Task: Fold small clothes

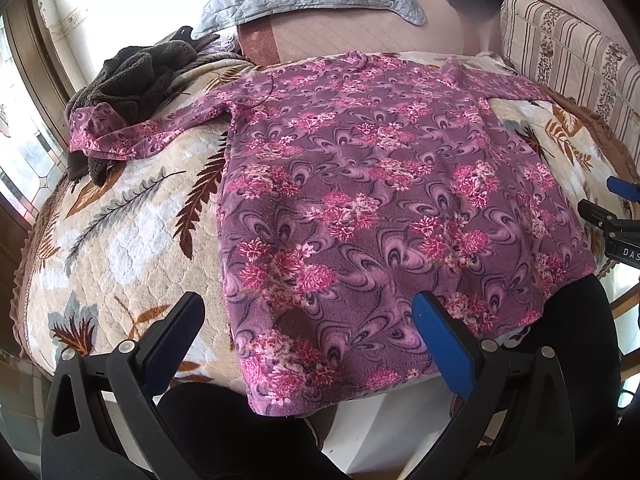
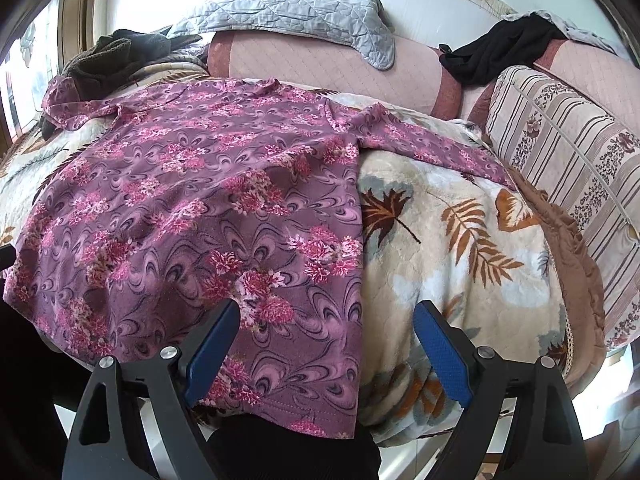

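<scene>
Both the left gripper [image 1: 308,320] and right gripper [image 2: 328,324] hover spread above the floral shirt's [image 1: 380,200] hem at the leaf-print blanket's [image 2: 460,240] near edge.

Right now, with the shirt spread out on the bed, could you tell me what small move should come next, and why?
Probably close the left hand-held gripper on the purple floral long-sleeved shirt at its near left hem corner. The shirt lies flat and unfolded on the cream leaf-print quilted blanket, both sleeves spread outward, and both hand-held grippers are open and empty; the right hand-held gripper hovers above the opposite hem corner.
</scene>
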`<state>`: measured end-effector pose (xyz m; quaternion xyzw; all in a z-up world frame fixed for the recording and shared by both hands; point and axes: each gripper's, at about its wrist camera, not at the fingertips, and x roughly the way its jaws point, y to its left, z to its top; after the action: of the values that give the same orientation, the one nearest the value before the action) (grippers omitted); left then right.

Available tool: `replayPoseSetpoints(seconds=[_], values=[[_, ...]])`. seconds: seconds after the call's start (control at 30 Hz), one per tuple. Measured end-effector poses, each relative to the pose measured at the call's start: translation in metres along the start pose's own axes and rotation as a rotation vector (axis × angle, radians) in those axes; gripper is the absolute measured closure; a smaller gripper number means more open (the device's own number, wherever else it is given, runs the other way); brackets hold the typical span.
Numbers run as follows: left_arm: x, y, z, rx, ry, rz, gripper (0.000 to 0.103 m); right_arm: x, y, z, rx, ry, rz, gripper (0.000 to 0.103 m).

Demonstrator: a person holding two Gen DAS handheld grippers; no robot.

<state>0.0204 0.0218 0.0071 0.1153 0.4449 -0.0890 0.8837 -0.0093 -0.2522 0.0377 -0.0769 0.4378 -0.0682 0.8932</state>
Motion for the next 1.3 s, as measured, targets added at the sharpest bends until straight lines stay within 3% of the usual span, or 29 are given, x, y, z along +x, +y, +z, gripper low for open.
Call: replayPoseSetpoints(seconds=[0.8, 1.03, 1.3], values=[[0.009, 0.020, 0.008, -0.055, 0.026, 0.029, 0.000, 0.005, -0.017, -0.003, 0.060, 0.033, 0.010, 0.013], [0.019, 0.045, 0.006, -0.105, 0.060, 0.073, 0.000, 0.020, -0.021, -0.007, 0.078, 0.091, 0.058, 0.013], [0.051, 0.068, 0.008, -0.152, 0.151, 0.139, 0.000, 0.062, -0.034, -0.012, 0.120, 0.203, 0.039, 0.014]])
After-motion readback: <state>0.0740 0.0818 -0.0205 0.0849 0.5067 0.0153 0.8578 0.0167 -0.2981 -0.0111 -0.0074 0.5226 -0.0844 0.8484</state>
